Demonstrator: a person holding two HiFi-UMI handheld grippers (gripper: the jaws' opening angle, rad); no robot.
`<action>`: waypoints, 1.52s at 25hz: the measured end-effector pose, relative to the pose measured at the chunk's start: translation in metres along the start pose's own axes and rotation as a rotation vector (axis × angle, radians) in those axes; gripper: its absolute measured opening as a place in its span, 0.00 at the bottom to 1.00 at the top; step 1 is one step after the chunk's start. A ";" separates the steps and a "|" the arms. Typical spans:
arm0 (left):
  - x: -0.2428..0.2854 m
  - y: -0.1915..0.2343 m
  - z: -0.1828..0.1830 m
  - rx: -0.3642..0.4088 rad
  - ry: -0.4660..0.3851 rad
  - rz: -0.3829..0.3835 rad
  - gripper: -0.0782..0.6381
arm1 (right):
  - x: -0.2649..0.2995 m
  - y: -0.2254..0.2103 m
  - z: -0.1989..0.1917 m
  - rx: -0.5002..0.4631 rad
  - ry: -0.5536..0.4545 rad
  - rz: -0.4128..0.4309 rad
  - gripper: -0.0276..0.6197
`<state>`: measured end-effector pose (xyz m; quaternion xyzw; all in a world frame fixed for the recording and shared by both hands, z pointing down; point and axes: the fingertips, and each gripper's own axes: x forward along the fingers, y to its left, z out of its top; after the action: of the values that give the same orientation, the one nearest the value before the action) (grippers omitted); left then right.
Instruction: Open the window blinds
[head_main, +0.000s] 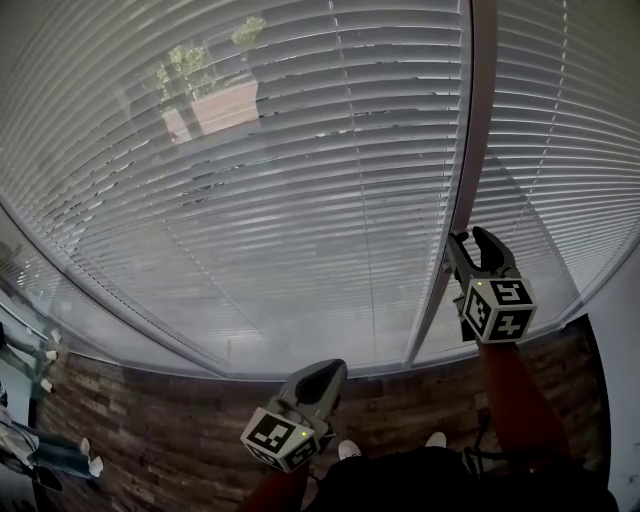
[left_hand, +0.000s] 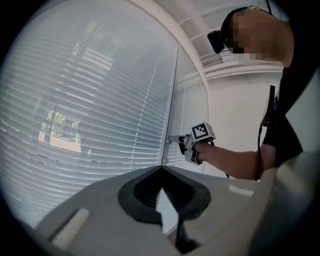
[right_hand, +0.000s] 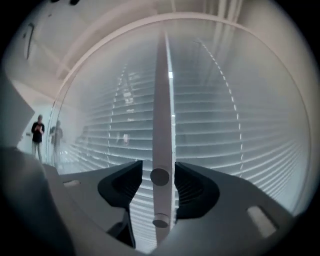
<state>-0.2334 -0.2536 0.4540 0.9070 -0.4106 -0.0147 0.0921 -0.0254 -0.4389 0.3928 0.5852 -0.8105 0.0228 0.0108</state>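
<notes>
We're at the twisting step, right gripper (head_main: 472, 238) level with its jaws spread either side of the tilt wand (right_hand: 161, 145) beside the blinds (head_main: 250, 200), left gripper (head_main: 325, 372) pressed together and empty, so next we'd pinch that wand and roll.

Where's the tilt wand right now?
The tilt wand hangs upright at the centre of the right gripper view, between the open jaws of the right claw, with the blinds behind it.
</notes>
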 end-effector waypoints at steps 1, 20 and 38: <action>0.000 0.000 -0.001 0.003 0.002 0.001 0.11 | 0.002 -0.002 -0.004 0.068 0.009 0.009 0.38; -0.003 0.000 0.007 0.010 -0.018 0.005 0.11 | 0.003 -0.002 -0.004 -0.045 0.063 -0.001 0.27; 0.001 0.004 0.005 0.004 0.003 0.022 0.11 | 0.008 0.007 -0.008 -0.850 0.133 -0.120 0.27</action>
<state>-0.2361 -0.2573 0.4496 0.9027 -0.4204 -0.0115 0.0908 -0.0347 -0.4438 0.4006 0.5719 -0.7101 -0.2760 0.3043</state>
